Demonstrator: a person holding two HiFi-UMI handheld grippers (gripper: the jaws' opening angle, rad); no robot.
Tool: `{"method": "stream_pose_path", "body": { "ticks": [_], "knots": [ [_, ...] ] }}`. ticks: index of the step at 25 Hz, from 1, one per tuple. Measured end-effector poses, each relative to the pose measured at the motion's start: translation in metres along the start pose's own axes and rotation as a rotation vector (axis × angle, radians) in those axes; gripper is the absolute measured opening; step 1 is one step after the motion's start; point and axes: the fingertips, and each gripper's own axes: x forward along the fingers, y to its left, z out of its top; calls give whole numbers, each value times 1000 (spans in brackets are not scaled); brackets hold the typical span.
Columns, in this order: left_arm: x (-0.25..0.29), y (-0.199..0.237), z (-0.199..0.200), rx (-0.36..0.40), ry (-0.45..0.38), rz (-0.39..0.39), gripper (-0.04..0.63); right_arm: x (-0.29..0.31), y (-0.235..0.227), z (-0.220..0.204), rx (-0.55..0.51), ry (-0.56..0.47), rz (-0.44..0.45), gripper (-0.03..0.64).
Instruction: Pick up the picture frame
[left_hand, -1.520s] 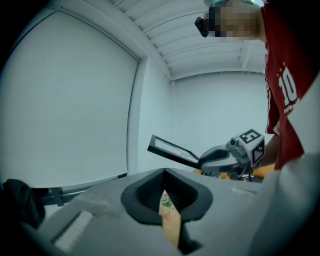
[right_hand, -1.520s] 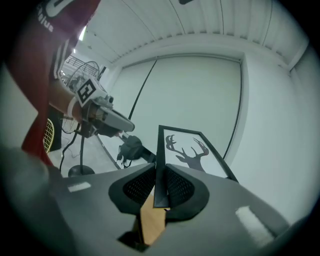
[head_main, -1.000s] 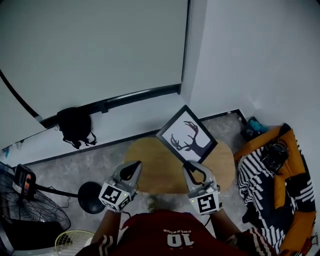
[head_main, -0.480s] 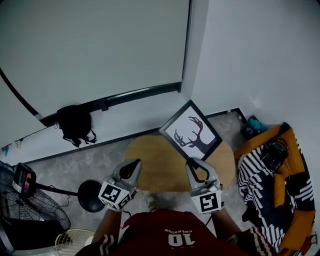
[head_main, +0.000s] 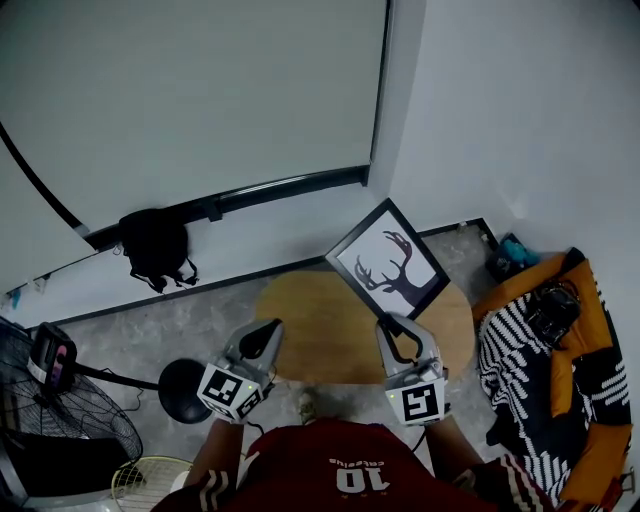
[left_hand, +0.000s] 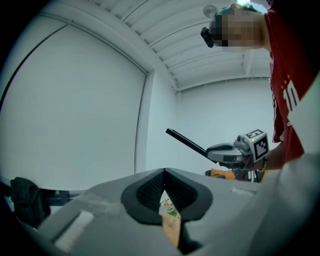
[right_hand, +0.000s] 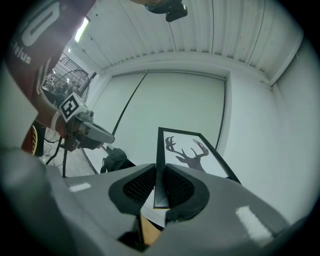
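The picture frame (head_main: 388, 262) is black, with deer antlers on it, and our right gripper (head_main: 402, 332) has hold of it. The two jaws press on the frame's thin near edge, one on each side, so they stand only as far apart as that edge is thick. The frame tips up and away from us, above the far right side of the round wooden table (head_main: 310, 340).

Our left gripper (head_main: 262, 338) is beside the right one, over the near left side of the table. Its jaws are pushed together and hold nothing.

Our red shirt (head_main: 340, 470) is right under both grippers. Out on the floor we see a black fan (head_main: 60, 420) to the left and a striped and orange cloth (head_main: 545, 350) to the right. Farthest off, a black bag (head_main: 155, 248) leans on the white wall.
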Motion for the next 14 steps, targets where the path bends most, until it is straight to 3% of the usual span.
{"method": "stream_pose_path", "body": {
  "ticks": [14],
  "knots": [
    [1, 4, -3, 13, 4, -48, 2, -2, 4, 11, -16, -7, -40, 63]
  ]
}}
